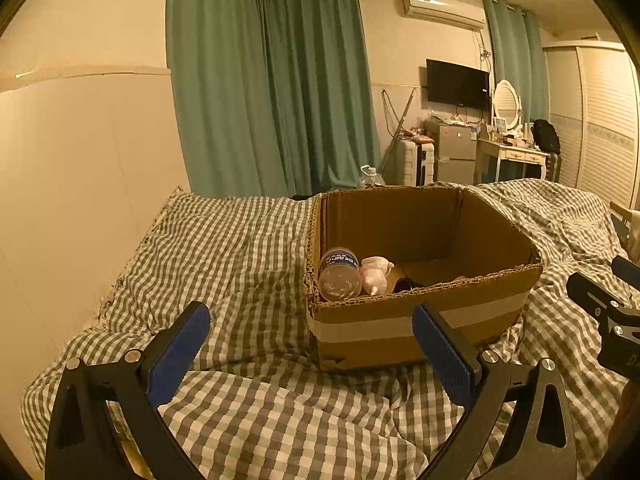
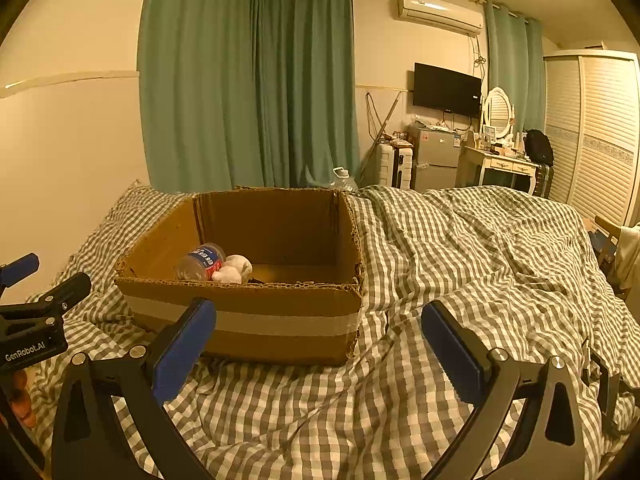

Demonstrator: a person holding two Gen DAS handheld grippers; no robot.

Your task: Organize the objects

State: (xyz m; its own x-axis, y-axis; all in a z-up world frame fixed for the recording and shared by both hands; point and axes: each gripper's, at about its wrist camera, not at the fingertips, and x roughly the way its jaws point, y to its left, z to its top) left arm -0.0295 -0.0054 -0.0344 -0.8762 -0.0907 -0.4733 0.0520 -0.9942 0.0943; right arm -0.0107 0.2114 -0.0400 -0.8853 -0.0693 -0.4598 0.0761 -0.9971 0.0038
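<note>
An open cardboard box (image 1: 420, 320) (image 2: 248, 320) with a pale tape band stands on the checked bed cover. Inside it, at the left, lie a clear plastic bottle (image 1: 339, 274) (image 2: 202, 266) with a blue and red label and a white bundle (image 1: 376, 274) (image 2: 234, 270); a dark item (image 1: 406, 283) lies beside them. My left gripper (image 1: 312, 322) is open and empty, in front of the box's left corner. My right gripper (image 2: 318, 322) is open and empty, in front of the box's right corner. Each gripper shows at the edge of the other's view.
The green and white checked cover (image 1: 240, 252) (image 2: 460, 248) is rumpled over the whole bed. A wall (image 1: 80, 180) runs along the left. Beyond the bed are green curtains (image 2: 248, 80), a water jug (image 2: 343, 178), a small fridge (image 2: 438, 158) and a dressing table (image 2: 504, 166).
</note>
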